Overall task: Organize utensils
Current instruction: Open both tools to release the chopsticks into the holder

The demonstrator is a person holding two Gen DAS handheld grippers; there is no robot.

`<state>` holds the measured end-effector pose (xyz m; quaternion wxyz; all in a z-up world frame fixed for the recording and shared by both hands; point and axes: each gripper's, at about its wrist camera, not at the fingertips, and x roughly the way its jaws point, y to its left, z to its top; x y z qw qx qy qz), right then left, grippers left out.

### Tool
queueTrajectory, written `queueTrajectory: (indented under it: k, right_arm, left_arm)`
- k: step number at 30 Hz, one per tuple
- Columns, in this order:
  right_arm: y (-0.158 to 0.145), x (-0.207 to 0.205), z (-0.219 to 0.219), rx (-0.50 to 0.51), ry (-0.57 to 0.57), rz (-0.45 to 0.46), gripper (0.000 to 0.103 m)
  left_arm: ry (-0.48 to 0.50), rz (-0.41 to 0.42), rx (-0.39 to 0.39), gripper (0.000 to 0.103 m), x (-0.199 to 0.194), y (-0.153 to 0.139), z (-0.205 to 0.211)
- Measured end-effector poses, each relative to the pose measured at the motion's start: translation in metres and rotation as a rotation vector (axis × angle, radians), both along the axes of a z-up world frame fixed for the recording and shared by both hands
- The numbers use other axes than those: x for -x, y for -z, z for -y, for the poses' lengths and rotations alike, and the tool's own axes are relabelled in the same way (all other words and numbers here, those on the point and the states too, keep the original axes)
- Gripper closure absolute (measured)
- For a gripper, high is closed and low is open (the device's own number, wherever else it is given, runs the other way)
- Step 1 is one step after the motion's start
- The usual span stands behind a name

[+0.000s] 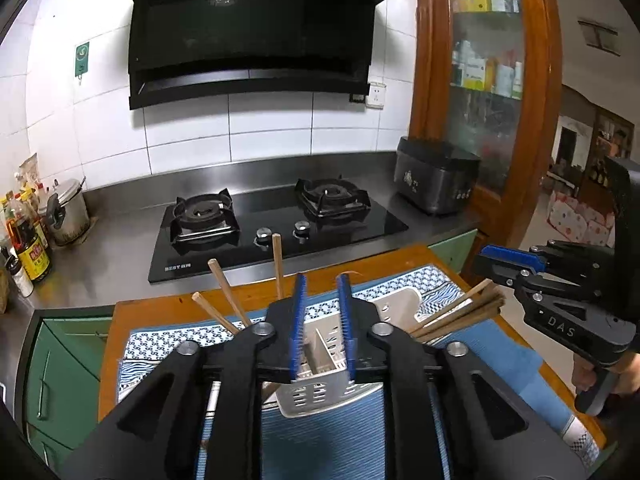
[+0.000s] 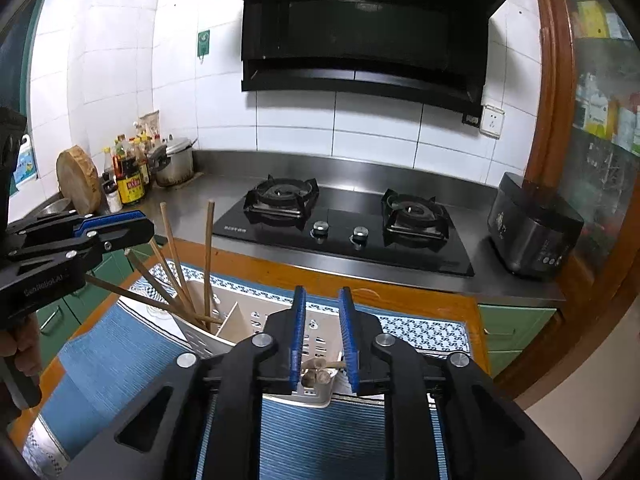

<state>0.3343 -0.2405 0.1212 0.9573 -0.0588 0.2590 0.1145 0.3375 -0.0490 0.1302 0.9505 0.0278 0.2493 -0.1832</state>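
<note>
Upright, wooden chopsticks [image 2: 176, 276] fanned in perforated white divided holder [image 2: 208, 340], both claws released.

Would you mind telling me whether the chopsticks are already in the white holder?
In: chopsticks lean inside the holder, and more ends poke from its right compartment.

White-tiled wall [image 2: 360, 128], black range hood [image 2: 360, 28], gas hob [image 2: 344, 228] on steel counter [image 2: 224, 196], wooden glass-fronted cabinet [image 1: 484, 80].

"BESTAR" reads white along the black hob [image 1: 276, 236] front edge, and "DAS" shows on the right tool [image 1: 486, 256] body.
</note>
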Motion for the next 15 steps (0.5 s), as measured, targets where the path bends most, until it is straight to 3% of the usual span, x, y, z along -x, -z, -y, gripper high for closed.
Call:
queueTrajectory:
  k: [2,4,8,15]
  right_arm:
    - [-0.005,0.010,0.001,-0.001,-0.004,0.016,0.085]
    - [-0.011,0.023,0.003,-0.011,-0.009,0.035,0.080]
    - [-0.016,0.060,0.008,-0.043,-0.022,0.060,0.075]
    - [0.002,0.122,0.008,-0.027,-0.006,0.076,0.056]
  left_arm:
    - [-0.003,0.020,0.007,0.061,0.010,-0.005,-0.002]
    - [-0.001,0.041,0.013,0.059,0.024,-0.010,-0.004]
    - [-0.002,0.070,0.019,0.040,0.053,-0.011,-0.009]
    - [-0.015,0.075,0.034,0.016,0.119,0.015,-0.021]
